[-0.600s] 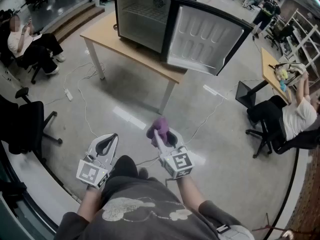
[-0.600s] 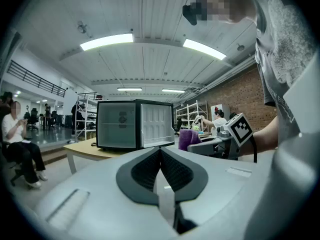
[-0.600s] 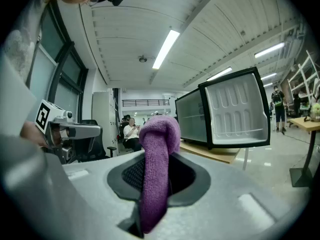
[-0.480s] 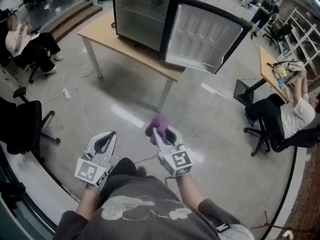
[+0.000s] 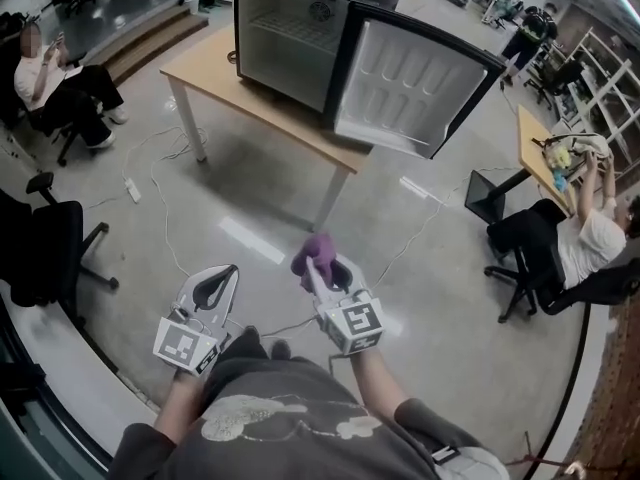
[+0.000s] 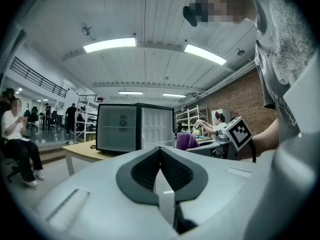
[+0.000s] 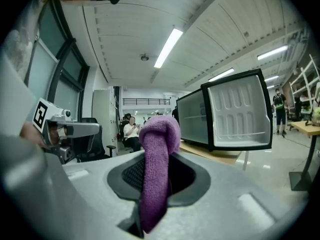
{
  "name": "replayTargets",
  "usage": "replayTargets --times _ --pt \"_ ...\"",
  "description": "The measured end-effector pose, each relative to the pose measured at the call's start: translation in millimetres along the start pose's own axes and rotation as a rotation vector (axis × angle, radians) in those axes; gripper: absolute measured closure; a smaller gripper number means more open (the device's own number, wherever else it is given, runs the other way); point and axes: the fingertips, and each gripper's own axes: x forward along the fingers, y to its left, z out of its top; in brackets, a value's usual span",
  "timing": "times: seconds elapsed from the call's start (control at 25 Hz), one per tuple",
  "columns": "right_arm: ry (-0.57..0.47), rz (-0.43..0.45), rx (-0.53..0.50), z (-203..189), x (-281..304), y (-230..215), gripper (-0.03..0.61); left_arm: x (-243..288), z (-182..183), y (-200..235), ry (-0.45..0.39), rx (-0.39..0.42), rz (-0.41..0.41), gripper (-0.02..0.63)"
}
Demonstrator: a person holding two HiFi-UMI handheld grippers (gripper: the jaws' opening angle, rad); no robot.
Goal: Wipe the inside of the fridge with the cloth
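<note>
A small black fridge stands on a wooden table ahead, its door swung open to the right and its white inside bare. It also shows far off as the fridge and the fridge in the two gripper views. My right gripper is shut on a purple cloth, which sticks up between the jaws as a fold of cloth. My left gripper is shut with nothing in it. Both are held low, well short of the table.
Cables and a power strip lie on the grey floor between me and the table. A black office chair stands at the left. One seated person is at the far left, another at the right by a desk.
The fridge and table have shifted slightly in the head view as the person moves. Both grippers keep their pose, the cloth still held.
</note>
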Motion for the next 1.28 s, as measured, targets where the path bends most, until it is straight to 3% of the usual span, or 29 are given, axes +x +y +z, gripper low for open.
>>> replayTargets --times 0.2,0.48,0.76,0.96,1.28 --pt "-0.014 0.048 0.011 -3 3 14 0.508 -18 -6 9 0.021 -0.005 0.056 0.595" --pt "-0.024 0.042 0.070 -5 17 18 0.506 -30 -17 17 0.062 -0.025 0.093 0.595" --pt "-0.020 0.031 0.057 -6 42 4 0.506 -5 -16 42 0.041 -0.026 0.065 0.595" --pt "0.001 -0.026 0.046 -2 80 -23 0.505 36 -18 83 0.035 -0.044 0.007 0.595" --pt "0.027 -0.067 0.011 23 191 -59 0.505 116 -9 194 -0.007 -0.050 -0.035 0.595"
